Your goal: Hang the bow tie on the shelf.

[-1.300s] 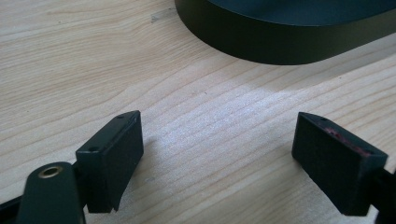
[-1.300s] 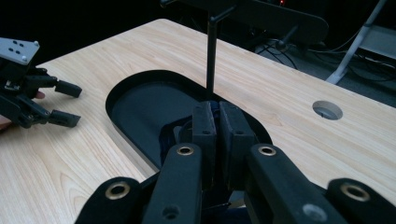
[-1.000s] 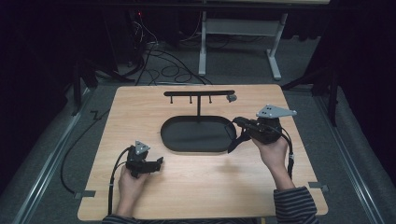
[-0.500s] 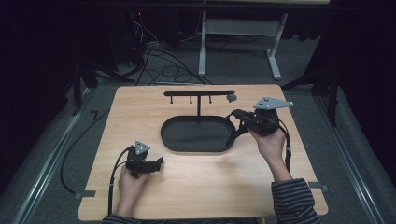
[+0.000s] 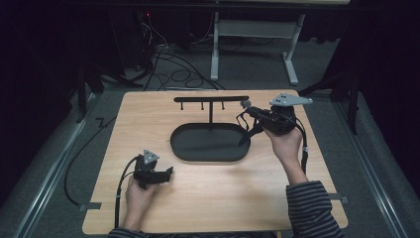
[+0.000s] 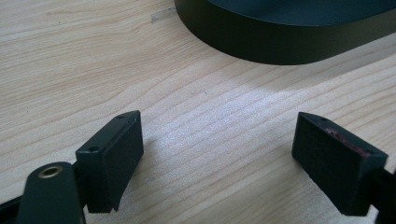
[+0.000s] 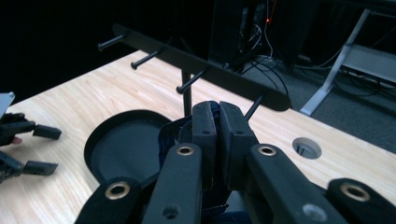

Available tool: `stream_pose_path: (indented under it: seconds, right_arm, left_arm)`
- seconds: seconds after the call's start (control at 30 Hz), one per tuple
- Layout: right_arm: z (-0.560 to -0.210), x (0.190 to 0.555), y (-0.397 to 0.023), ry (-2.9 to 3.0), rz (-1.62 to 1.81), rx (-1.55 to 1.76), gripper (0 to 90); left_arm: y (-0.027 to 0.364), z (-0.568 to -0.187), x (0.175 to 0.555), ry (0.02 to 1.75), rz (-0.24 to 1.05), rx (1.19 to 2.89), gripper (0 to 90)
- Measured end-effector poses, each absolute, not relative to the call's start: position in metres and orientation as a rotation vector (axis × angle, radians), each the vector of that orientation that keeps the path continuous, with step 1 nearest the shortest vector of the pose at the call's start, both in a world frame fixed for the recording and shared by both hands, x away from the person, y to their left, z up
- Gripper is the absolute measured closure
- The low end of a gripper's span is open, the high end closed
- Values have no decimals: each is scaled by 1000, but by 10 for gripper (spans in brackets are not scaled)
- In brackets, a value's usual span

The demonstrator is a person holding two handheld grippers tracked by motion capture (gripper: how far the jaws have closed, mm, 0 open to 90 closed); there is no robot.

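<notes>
While your right hand-held gripper [image 5: 246, 105] hovers w/ its tip just beside the right end of the black T-shaped metal peg rack [image 5: 211, 99], its jaws are pressed together on a dark blue strap-like item [image 7: 170, 133], prob. fabric or cord; I can't tell exactly what it is. In the right gripper view the jaws meet nearly flush w/ blue material bunched betw. and below them, and in the high view dark loops dangle from the gripper over the right rim of the black oval tray [image 5: 210, 144] that forms the rack's base. Judging by the way it droops, it's light & limp, so it'll swing and sag rather than hold shape; keep the pinch near a loop's top so an opening hangs free, which looks like the best way to catch the nearest thin black peg [image 7: 254, 106]. It doesn't look fragile, but soft stuff can slip from flat pads, so don't ease off early. Your left hand-held gripper [image 6: 219, 158] is spread wide & holds nothing, resting low on the light wooden counter [image 5: 148, 119] near the front left, well apart from the rack, w/ the tray's wall just ahead of it.
</notes>
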State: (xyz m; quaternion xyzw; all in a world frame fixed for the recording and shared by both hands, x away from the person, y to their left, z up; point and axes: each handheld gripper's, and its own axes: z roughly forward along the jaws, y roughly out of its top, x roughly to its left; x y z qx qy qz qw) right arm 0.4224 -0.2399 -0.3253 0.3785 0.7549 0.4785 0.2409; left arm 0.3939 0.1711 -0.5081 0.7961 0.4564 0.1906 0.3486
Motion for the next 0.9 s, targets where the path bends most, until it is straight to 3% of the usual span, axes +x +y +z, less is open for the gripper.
stream_pose_path:
  seconds: [0.9]
  right_arm:
    - [-316,454,-237,2020,1291,1096,874]
  left_arm:
    - [171,-508,394,1183,494,2063,169]
